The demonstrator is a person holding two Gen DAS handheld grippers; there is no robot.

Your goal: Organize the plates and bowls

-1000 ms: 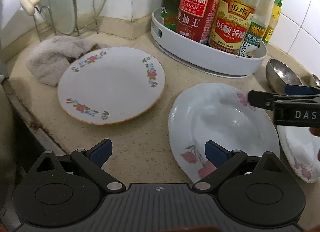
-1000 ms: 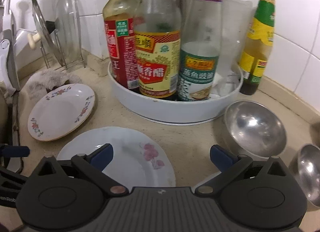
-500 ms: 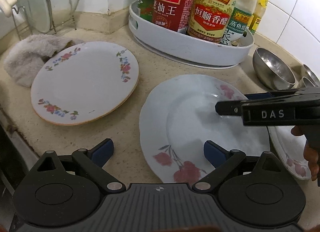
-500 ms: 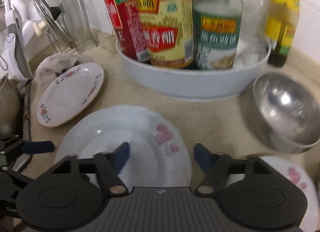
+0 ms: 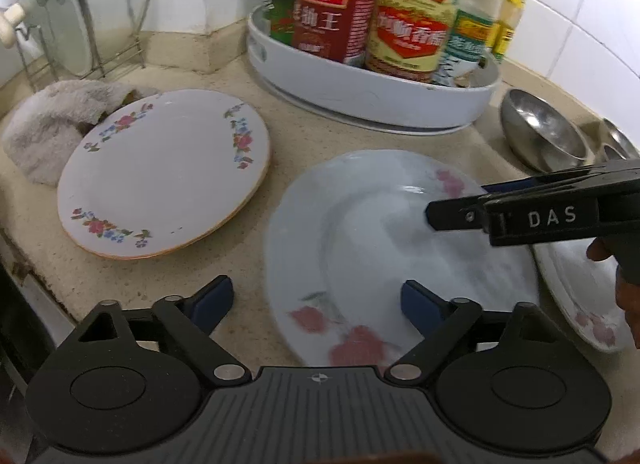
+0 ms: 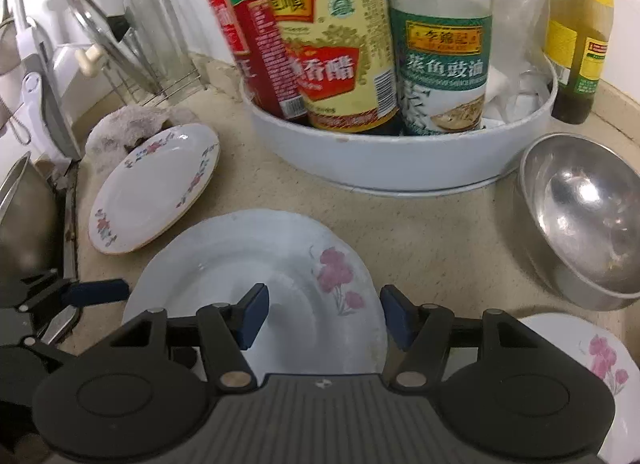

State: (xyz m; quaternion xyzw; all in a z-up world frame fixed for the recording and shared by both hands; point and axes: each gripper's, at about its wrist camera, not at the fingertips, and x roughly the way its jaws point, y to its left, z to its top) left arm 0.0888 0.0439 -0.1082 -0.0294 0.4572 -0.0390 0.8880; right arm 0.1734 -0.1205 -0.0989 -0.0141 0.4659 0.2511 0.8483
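A pale blue plate with pink flowers (image 5: 372,232) (image 6: 256,264) lies on the beige counter in front of both grippers. My left gripper (image 5: 316,304) is open, its fingers low over the plate's near edge. My right gripper (image 6: 320,316) is open, partly narrowed, over the plate's right side; it also shows in the left wrist view (image 5: 460,212). A white floral plate with an orange rim (image 5: 164,172) (image 6: 152,188) lies to the left. Another pink-flowered plate (image 5: 576,288) (image 6: 600,348) lies at the right. A steel bowl (image 5: 540,128) (image 6: 584,216) sits behind it.
A white round tray (image 5: 376,100) (image 6: 400,160) holds several sauce bottles at the back. A grey cloth (image 5: 52,116) and a wire rack with glass lids (image 5: 76,24) stand at the left. Smaller steel bowls (image 5: 616,140) sit far right. The counter edge (image 5: 36,276) drops off at the left.
My right gripper has moved further over the pale blue plate and its fingers have narrowed. My left gripper has shifted a little closer to the plate's near edge.
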